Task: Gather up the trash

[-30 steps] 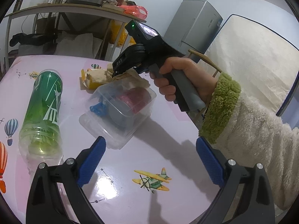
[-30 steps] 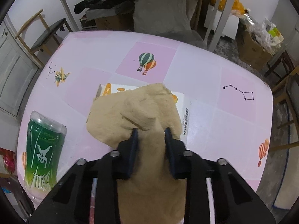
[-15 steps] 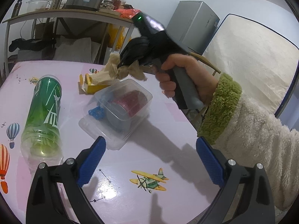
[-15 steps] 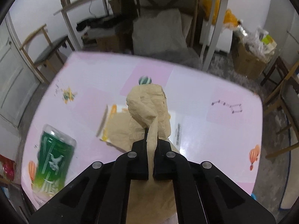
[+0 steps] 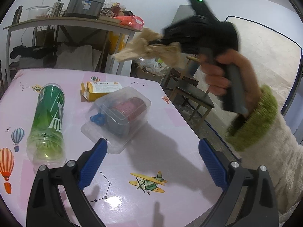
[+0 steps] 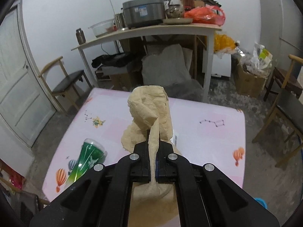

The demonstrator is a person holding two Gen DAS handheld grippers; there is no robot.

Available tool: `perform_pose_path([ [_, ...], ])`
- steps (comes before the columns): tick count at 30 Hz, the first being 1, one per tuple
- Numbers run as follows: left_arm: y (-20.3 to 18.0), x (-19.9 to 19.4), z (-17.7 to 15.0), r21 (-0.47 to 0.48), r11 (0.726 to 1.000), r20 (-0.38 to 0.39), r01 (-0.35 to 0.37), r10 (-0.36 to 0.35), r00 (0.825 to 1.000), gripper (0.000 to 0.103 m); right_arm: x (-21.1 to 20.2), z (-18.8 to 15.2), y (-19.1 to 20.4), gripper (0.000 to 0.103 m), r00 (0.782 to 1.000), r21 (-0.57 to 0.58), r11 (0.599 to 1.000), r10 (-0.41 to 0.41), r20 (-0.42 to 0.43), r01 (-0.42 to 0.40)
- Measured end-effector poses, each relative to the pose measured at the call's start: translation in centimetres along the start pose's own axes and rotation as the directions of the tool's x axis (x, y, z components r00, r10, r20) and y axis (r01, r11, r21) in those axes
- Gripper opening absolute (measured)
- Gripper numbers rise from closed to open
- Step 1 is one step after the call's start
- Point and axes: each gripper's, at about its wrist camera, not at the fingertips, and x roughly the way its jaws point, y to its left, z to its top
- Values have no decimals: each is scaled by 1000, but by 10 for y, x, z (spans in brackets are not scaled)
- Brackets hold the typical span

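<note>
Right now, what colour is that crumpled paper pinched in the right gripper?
Light tan, like unbleached tissue. The crumpled paper shows best in the right wrist view.

I am looking out over a pink cartoon-print table [image 6: 198,117] toward white walls [image 6: 62,9] — a long wooden side table [image 6: 151,31] is standing against them, a chair [image 6: 66,81] is sitting beside a white door [image 6: 17,87], and bare grey floor [image 6: 227,98] is showing beyond.
</note>
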Motion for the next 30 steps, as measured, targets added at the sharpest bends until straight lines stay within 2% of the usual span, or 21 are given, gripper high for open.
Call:
perform_pose_path([
  [8, -7, -13, 2, 11, 1000, 24, -8, 8, 1000, 95, -54, -49, -17, 1, 1000, 30, 1000, -10, -17, 10],
  [19, -11, -18, 4, 8, 1000, 37, -11, 11, 999, 95, -87, -112, -32, 1, 996, 119, 992, -25, -91, 36],
  [30, -14, -22, 3, 27, 999, 51, -27, 26, 998, 95, -105, -135, -27, 1, 986, 131, 991, -9, -168, 31],
])
